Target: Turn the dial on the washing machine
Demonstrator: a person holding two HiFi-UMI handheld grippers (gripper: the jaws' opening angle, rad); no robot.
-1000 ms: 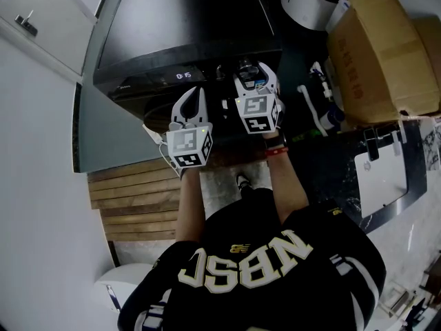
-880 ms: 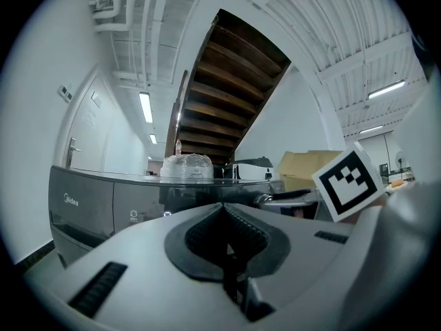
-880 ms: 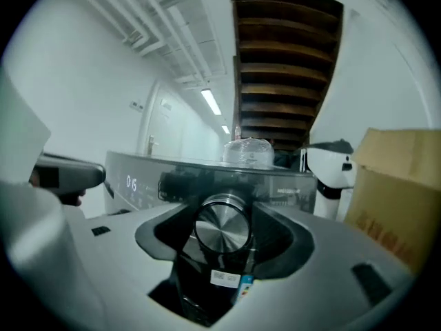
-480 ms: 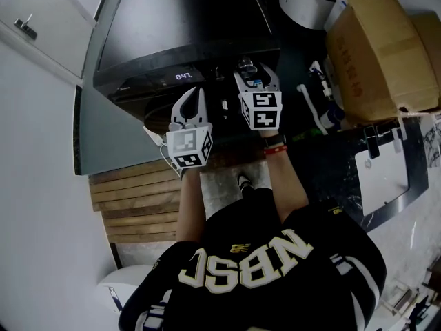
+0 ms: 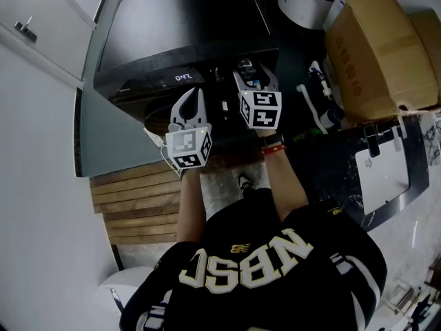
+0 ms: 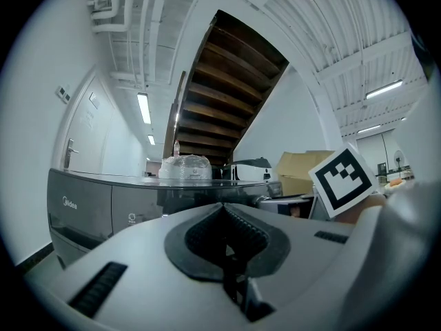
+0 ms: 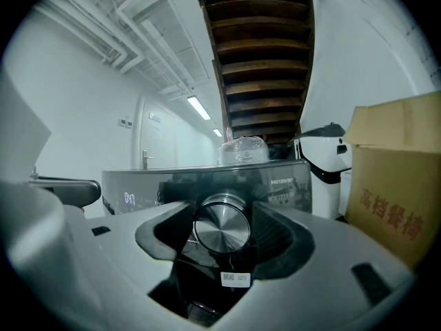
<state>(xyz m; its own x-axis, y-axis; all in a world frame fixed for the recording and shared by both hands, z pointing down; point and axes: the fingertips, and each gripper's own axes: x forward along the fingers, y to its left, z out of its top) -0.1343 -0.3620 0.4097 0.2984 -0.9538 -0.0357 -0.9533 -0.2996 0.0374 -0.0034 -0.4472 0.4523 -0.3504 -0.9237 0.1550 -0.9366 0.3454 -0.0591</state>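
**Dial [image 7: 222, 232] gripped by the right gripper [image 5: 248, 71]: the turn is the step in hand**

Head view: The washing machine [image 5: 179, 19], a dark top-loader, stands at the far side of the scene. The right gripper reaches up to its front control strip, so the dial itself is hidden behind it here. Just left of that gripper the lit display [image 5: 183, 77] reads 0:47. The left gripper [image 5: 194, 95] hangs nearer and to the left, apart from the panel. A cardboard box [image 5: 375, 54] sits far right. The person's shirt carries the letters NBSC.

Left gripper view: The fingers [image 6: 241, 229] are pressed together with nothing between them, so this gripper is idle. The grey side of the machine at left bears the brand Midea [image 6: 69, 202].

Right gripper view: The round brushed-metal dial sits dead centre between the two dark fingers [image 7: 275, 234], which close on its left and right sides. The display shows 0:47 again at the left. Small white panel lettering to the dial's right is too fine to read with confidence. A small white label [image 7: 236, 278] on the gripper below the dial is unreadable. The box at right carries red Chinese characters, seemingly 高档餐椅.

As a judgement, the next move calls for rolling the wrist about the dial's axis while keeping an even squeeze, so the fingers do not slip on the smooth metal.
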